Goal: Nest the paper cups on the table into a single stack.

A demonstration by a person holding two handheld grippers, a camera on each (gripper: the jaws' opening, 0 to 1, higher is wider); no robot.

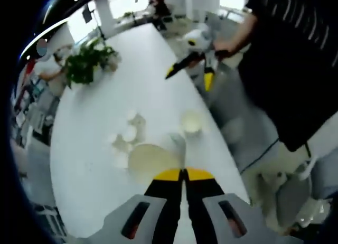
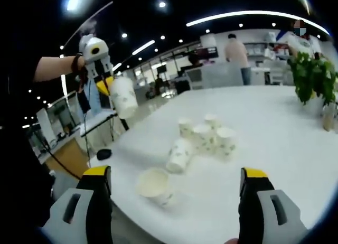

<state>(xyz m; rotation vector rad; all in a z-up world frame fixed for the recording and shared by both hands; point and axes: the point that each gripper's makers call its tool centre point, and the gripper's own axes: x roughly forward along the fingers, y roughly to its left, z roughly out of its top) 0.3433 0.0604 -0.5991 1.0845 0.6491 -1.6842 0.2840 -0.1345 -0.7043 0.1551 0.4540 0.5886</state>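
My left gripper (image 1: 183, 175) is shut on the rim of a white paper cup (image 1: 150, 162), whose open mouth faces the camera. In the right gripper view this left gripper (image 2: 112, 86) hangs high above the table's left edge with the held cup (image 2: 124, 97) below it. My right gripper (image 2: 176, 175) is open, jaws wide apart, above the near table edge. Between its jaws stands one upright cup (image 2: 155, 186); behind it a cup lies on its side (image 2: 179, 155), and several upright cups (image 2: 207, 133) cluster together. The right gripper (image 1: 190, 75) appears open beyond the table's edge in the left gripper view.
The long white table (image 2: 274, 149) carries a potted green plant (image 2: 314, 77) at the far right. In the left gripper view the plant (image 1: 90, 62) sits at the far left, and a person in dark clothes (image 1: 296, 59) stands beside the table. People stand in the background.
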